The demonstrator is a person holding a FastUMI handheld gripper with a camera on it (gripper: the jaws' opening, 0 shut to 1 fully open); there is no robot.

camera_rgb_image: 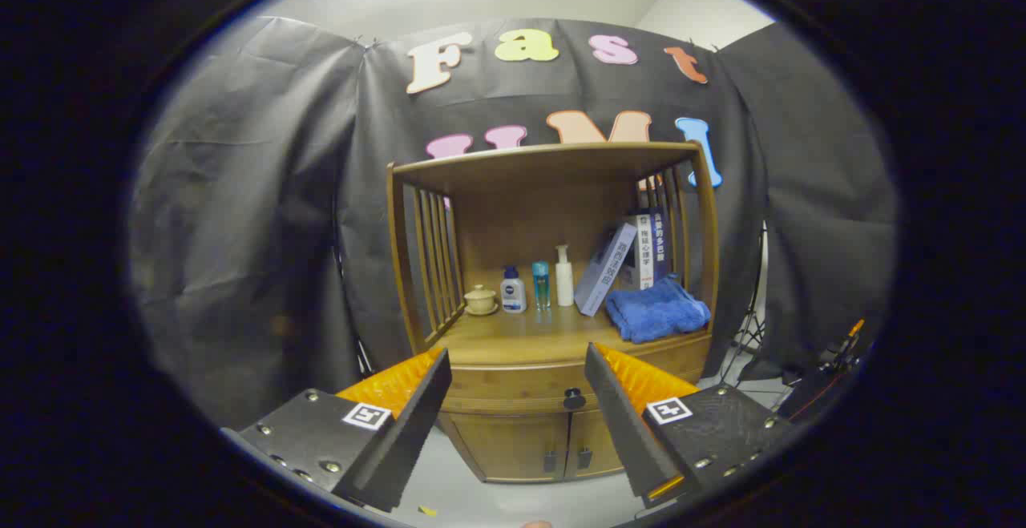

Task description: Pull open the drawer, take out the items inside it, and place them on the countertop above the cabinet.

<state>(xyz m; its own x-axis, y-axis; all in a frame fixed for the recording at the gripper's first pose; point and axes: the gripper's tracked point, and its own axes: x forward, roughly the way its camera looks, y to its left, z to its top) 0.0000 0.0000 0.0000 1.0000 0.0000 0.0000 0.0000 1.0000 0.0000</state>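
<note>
The hand-held gripper (517, 376) hangs with fingers spread apart, the closed drawer (521, 388) with its knob (574, 399) beyond them at lower centre.

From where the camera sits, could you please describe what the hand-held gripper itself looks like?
The hand-held gripper has two wedge-shaped fingers with ribbed inner faces, tapering forward. Each sits on a flat dark block studded with silver screws and bearing a small square black-and-white marker.

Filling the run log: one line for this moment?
phase: approach | claw: open, empty | drawer: shut | knob: just ahead, untouched
</note>
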